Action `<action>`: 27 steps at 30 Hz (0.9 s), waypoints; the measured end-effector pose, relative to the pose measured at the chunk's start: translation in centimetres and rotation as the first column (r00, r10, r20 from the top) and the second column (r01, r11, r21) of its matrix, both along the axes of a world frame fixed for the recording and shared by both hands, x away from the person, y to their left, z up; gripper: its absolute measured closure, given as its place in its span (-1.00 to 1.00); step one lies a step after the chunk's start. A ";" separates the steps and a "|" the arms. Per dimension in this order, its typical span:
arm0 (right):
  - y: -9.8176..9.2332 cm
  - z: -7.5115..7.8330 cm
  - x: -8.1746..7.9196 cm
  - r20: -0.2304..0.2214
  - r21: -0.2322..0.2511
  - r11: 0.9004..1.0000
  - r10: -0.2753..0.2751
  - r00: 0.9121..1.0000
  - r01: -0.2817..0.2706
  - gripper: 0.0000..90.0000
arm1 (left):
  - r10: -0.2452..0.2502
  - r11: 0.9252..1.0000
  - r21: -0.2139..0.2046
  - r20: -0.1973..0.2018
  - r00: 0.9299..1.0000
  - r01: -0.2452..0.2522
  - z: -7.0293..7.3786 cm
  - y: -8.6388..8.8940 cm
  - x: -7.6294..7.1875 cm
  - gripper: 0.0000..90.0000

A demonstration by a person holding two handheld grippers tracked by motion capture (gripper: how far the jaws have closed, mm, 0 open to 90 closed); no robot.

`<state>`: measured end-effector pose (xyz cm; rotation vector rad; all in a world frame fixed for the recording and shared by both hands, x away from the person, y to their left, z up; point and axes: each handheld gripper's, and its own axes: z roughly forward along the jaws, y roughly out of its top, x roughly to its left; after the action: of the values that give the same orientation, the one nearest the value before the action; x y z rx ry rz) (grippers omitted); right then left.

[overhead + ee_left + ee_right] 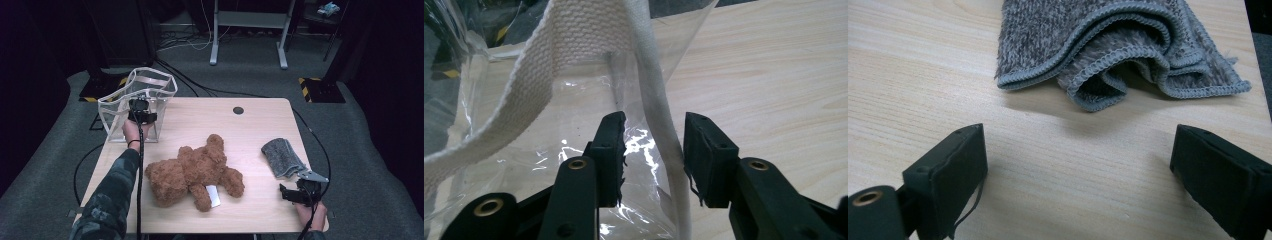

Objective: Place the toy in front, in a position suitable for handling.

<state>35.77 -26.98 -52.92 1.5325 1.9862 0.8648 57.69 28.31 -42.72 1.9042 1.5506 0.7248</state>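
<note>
A clear plastic tote bag [150, 92] with white webbing handles stands at the table's far left corner. My left gripper [140, 109] is at its near wall. In the left gripper view the jaws [654, 135] stand a little apart around the bag's white seam [663, 120], which lies against the right pad, and a gap shows at the left pad. A handle strap [534, 85] droops in front. A brown teddy bear [192, 172] lies mid-table. My right gripper [296, 189] is open and holds nothing, just short of a folded grey towel [281, 156] [1108, 45], with bare wood between its jaws [1078, 155].
The wooden table [200, 115] has a round cable hole [238, 110] near its far edge. A white tag [213, 196] sticks out from the bear. Cables run over the grey carpet, and a desk frame [247, 20] stands farther back.
</note>
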 end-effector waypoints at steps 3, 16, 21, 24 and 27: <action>0.0 0.0 0.0 0.000 0.000 1.000 0.000 1.000 0.000 -0.84 | -0.014 1.000 0.003 0.010 1.000 0.014 0.3 -0.1 -0.5 0.17; -0.1 0.0 0.0 0.007 -0.002 1.000 0.008 1.000 -0.008 -0.80 | -0.119 0.991 -0.055 0.045 0.992 0.122 2.7 -0.6 -4.9 -0.47; -0.1 0.0 0.0 0.006 -0.002 1.000 0.009 1.000 -0.009 -0.80 | -0.163 0.985 -0.052 0.018 0.986 0.164 2.5 -0.6 -7.0 -0.60; -0.1 0.0 0.0 0.006 -0.002 1.000 0.009 1.000 -0.009 -0.80 | -0.179 0.982 -0.057 0.006 0.984 0.179 2.5 -0.5 -7.9 -0.66; 0.0 0.0 -0.1 0.005 -0.002 1.000 0.009 1.000 -0.009 -0.80 | -0.194 0.979 -0.071 0.001 0.981 0.193 2.6 -0.4 -9.0 -0.68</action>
<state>35.72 -27.02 -52.90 1.5200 1.9907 0.8691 48.73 27.89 -40.16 1.9721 1.3523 0.5719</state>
